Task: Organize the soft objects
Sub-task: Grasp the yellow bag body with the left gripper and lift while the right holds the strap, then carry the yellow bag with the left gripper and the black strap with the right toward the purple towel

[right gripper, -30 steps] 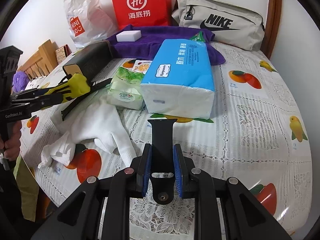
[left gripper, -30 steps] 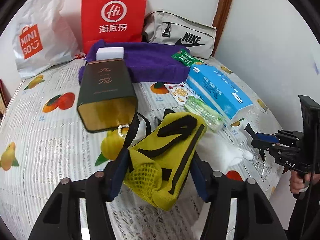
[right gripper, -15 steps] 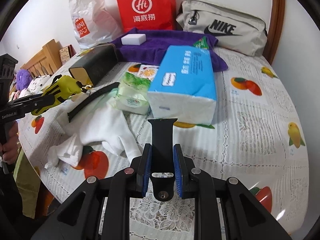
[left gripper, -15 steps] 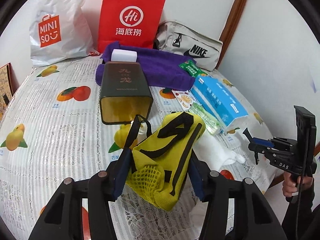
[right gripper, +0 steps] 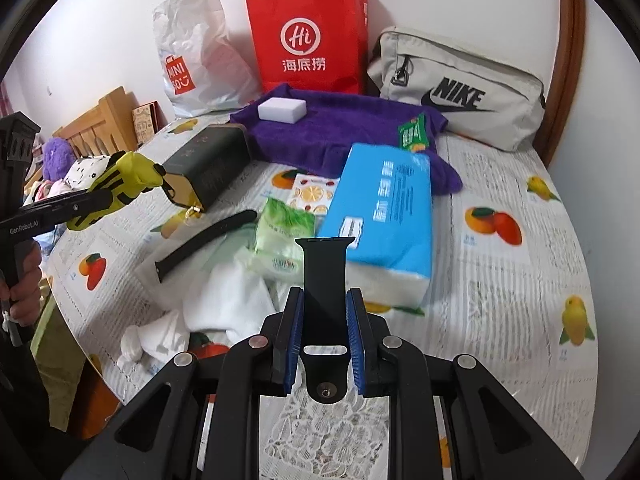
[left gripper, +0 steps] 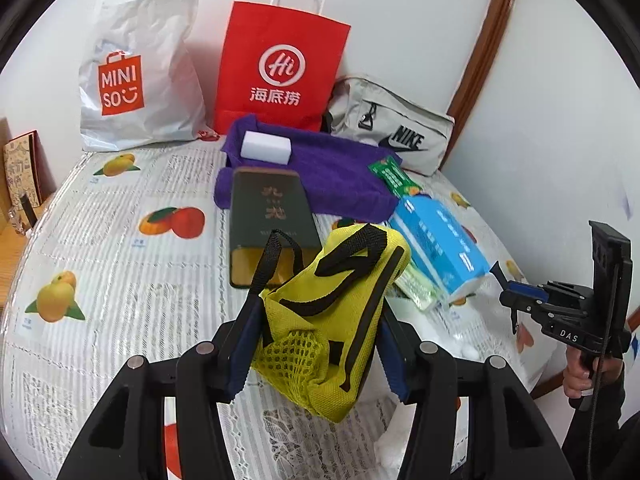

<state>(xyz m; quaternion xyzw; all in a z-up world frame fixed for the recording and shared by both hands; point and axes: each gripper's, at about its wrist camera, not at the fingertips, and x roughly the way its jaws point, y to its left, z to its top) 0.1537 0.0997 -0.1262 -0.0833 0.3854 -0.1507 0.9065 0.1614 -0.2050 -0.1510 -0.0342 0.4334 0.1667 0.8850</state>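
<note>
From the left wrist we see our left tongs (left gripper: 316,344) clamped on a yellow mesh pouch (left gripper: 332,320), lifted above the fruit-print desk (left gripper: 120,280); bare cloth lies open to the left, while a dark tin (left gripper: 272,220) and blue tissue pack (left gripper: 436,244) crowd ahead.

From the right wrist, our right tongs (right gripper: 322,340) pinch a black strap (right gripper: 324,304), held above white cloth (right gripper: 228,304) near the desk's front edge; open cloth lies right.
</note>
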